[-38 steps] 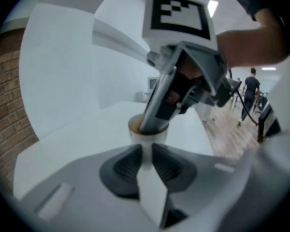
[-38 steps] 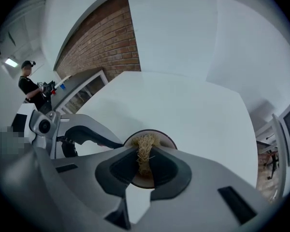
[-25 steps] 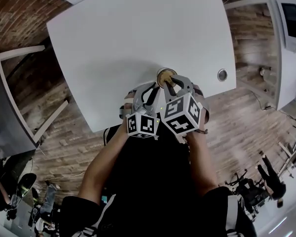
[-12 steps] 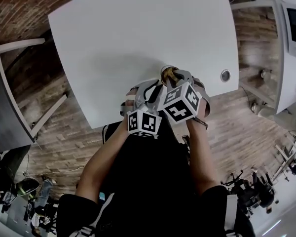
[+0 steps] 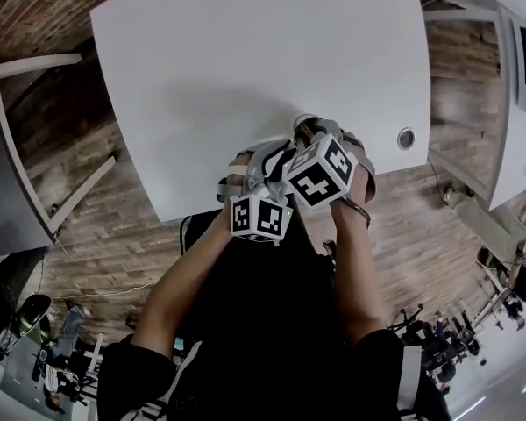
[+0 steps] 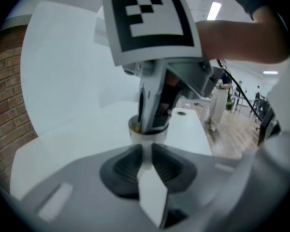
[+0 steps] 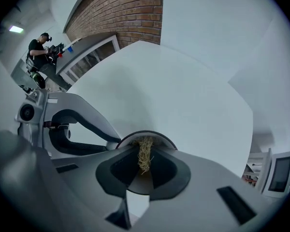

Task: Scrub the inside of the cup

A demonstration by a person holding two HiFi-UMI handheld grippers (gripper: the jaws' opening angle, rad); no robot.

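Note:
A small white cup (image 5: 302,122) stands near the front edge of the white table (image 5: 245,51). My left gripper (image 5: 274,160) is shut on a white part at the cup's side, seen pinched between its pads (image 6: 135,161) in the left gripper view, with the cup (image 6: 148,136) just beyond. From above, my right gripper (image 5: 310,135) reaches into the cup's mouth. It is shut on a straw-coloured fibrous scrubber (image 7: 145,157), which sits inside the cup's rim (image 7: 165,138). The cup's inside is mostly hidden.
A round cable hole (image 5: 406,138) is set in the table right of the cup. The table's front edge runs just below the grippers, with wooden floor (image 5: 421,235) beyond it. A white frame (image 5: 35,68) stands at the left. A person (image 7: 38,45) stands far off.
The right gripper has tilted and shifted over the cup, so less of the cup's opening shows. The left gripper keeps its hold on the cup.

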